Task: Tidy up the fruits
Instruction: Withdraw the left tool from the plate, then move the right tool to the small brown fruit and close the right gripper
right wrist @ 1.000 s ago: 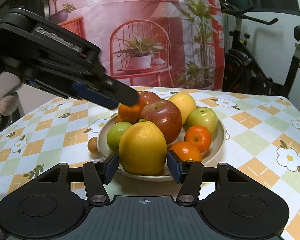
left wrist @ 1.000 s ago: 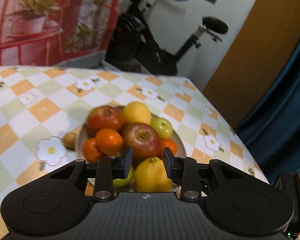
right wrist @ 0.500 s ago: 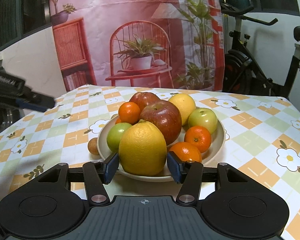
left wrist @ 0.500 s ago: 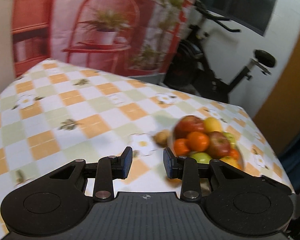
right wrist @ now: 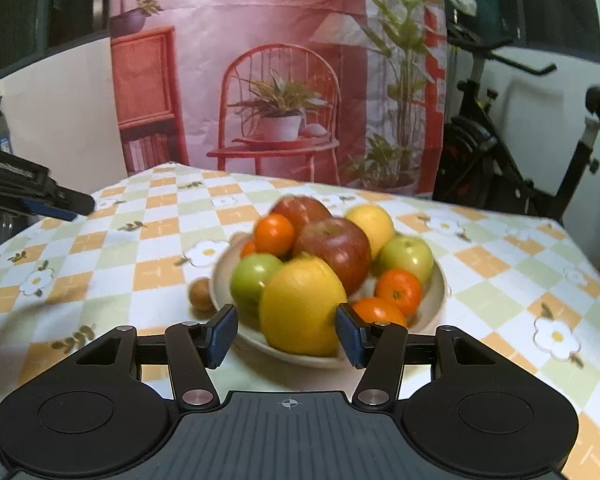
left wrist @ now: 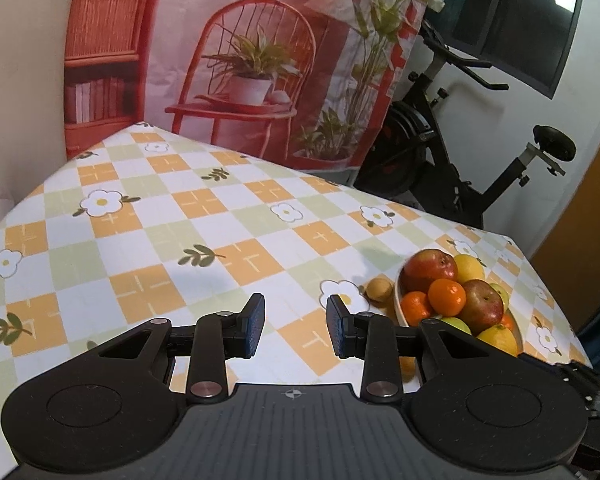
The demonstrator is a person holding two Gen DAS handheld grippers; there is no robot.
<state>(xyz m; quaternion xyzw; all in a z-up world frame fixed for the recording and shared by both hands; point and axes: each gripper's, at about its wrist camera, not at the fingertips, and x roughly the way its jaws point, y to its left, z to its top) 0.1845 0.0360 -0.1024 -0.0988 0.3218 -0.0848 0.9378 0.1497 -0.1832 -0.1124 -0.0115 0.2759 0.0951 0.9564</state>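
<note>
A cream bowl [right wrist: 436,292] holds red apples [right wrist: 334,252], green apples [right wrist: 406,256], oranges [right wrist: 274,234] and a big yellow citrus [right wrist: 300,304] at its near rim. A small brown fruit [right wrist: 201,294] lies on the cloth just left of the bowl. My right gripper [right wrist: 286,336] is open and hovers in front of the yellow citrus; its pads stand wider than the fruit and do not press on it. My left gripper [left wrist: 296,326] is open with a narrow gap and nothing in it. It hangs over bare tablecloth, with the bowl [left wrist: 398,300] and brown fruit [left wrist: 379,290] to its right.
The table carries a checked cloth with flowers [left wrist: 204,216]; its far edges fall off toward a printed backdrop [left wrist: 260,60]. An exercise bike [left wrist: 460,152] stands behind the table's right corner. The left gripper's tip [right wrist: 60,204] shows at the far left of the right wrist view.
My left gripper has swung left, away from over the bowl, to the bare cloth. The right gripper has drawn back and slightly up from the yellow citrus.
</note>
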